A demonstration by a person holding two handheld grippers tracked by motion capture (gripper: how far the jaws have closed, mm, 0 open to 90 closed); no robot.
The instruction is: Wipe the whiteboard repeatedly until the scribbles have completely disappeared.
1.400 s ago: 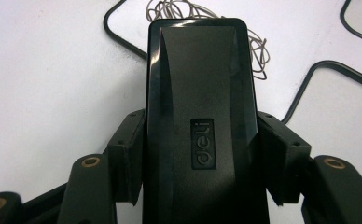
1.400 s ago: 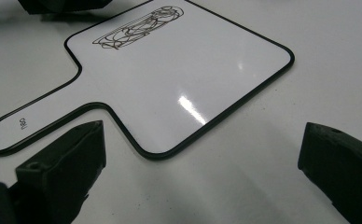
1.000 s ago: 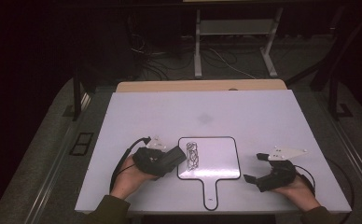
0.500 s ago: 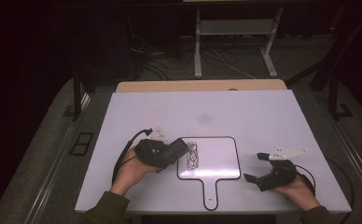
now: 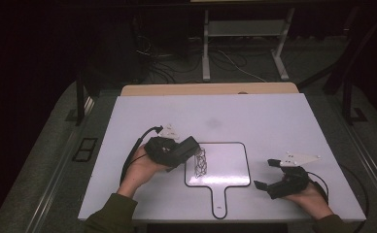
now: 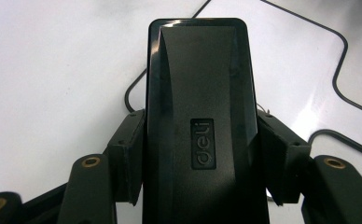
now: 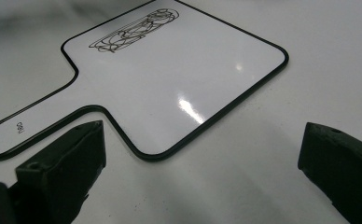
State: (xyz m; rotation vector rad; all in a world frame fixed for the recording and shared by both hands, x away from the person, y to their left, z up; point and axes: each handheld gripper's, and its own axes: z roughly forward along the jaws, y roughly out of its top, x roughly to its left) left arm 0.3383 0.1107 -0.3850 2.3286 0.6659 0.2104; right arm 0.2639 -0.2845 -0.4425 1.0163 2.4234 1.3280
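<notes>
A small handled whiteboard (image 5: 228, 167) with a black rim lies flat on the white table (image 5: 254, 119). A black scribble (image 5: 201, 163) marks its left part. My left gripper (image 5: 188, 148) is shut on a black deli eraser (image 5: 182, 147), whose front end hangs at the scribble's left edge. In the left gripper view the eraser (image 6: 200, 107) stands between both jaws, above the board's rim. My right gripper (image 5: 264, 174) rests open right of the board, holding nothing. The right gripper view has the whiteboard (image 7: 179, 70) and scribble (image 7: 135, 29) beyond the open right gripper (image 7: 202, 163).
The board's handle (image 5: 219, 201) points toward the table's near edge. A wooden strip (image 5: 208, 89) runs along the table's far edge. Behind it, a metal stand (image 5: 245, 29) and cables lie on the dark floor.
My left gripper has carried the eraser forward and right, turning it until its front end reaches the scribble's left side. The right gripper has stayed put.
</notes>
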